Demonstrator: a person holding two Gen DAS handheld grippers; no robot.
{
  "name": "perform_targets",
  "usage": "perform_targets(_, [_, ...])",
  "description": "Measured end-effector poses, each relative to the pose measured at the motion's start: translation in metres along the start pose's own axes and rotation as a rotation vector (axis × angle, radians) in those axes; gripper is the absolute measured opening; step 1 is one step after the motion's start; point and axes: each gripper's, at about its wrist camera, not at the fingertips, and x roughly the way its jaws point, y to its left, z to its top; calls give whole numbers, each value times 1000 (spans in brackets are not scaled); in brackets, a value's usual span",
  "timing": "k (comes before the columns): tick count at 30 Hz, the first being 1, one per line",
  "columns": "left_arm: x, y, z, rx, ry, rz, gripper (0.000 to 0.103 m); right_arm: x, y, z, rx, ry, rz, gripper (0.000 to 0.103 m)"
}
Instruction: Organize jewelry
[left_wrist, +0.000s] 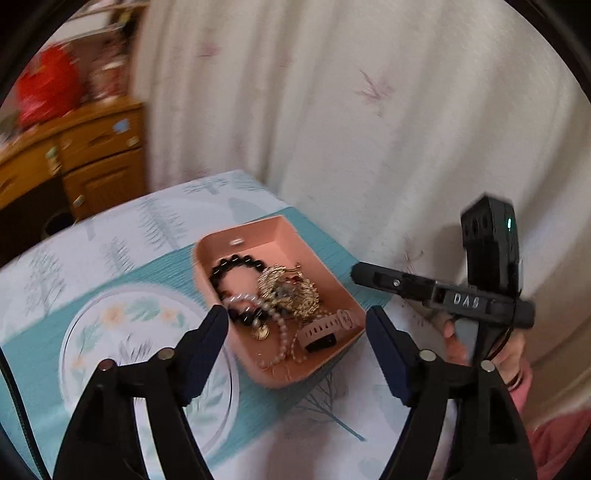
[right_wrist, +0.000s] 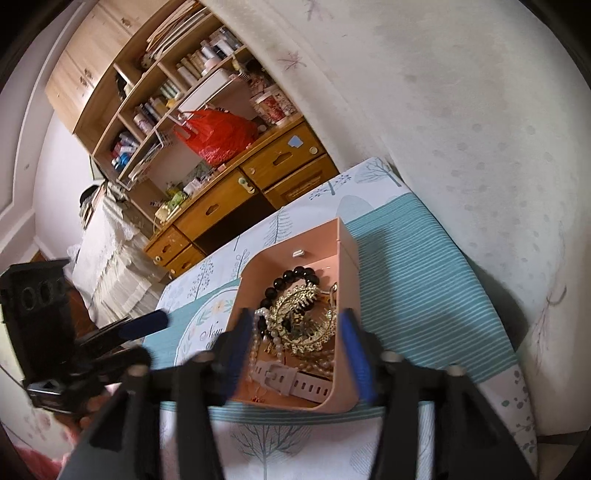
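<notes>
Item: pink tray (left_wrist: 221, 254) of tangled jewelry, at the table's (left_wrist: 110, 258) far corner by the curtain. Left gripper (left_wrist: 297, 332) and right gripper (right_wrist: 291, 343): fingers wide, empty, apparently above it. Best handling, judged: pinch the loose watch strap (right_wrist: 295, 380) first, lifting slowly clear of the pearl strand (right_wrist: 258, 339).

Matt pink plastic tray (left_wrist: 258, 229), glossy black beads (left_wrist: 236, 264), shiny gold metal comb (right_wrist: 306, 321).
</notes>
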Motion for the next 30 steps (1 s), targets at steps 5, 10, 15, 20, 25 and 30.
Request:
perform_targets(5, [-43,5,-21,-160,27,141,87,-11,7,-10,95,-3,24,69])
perform_targets(10, [-90,2,-57,-248,42,333,100,-33,33,-42,182,51,85,88])
perform_targets(15, [-117,-9,-96,-301,79,545,100,-56,74,-64,83,97,68,89])
perform_targets(20, [-140,-23,-125,-323,82,619,102,-75,115,-87,-102,137,-71,99])
perform_targets(25, [-159,-29,-147,-416,68,603,102,-95,151,-111,-273,137,-209,101])
perform_targets(30, [-174,-32,-159,-465,46,600,102,-112,170,-124,-303,174,-156,103])
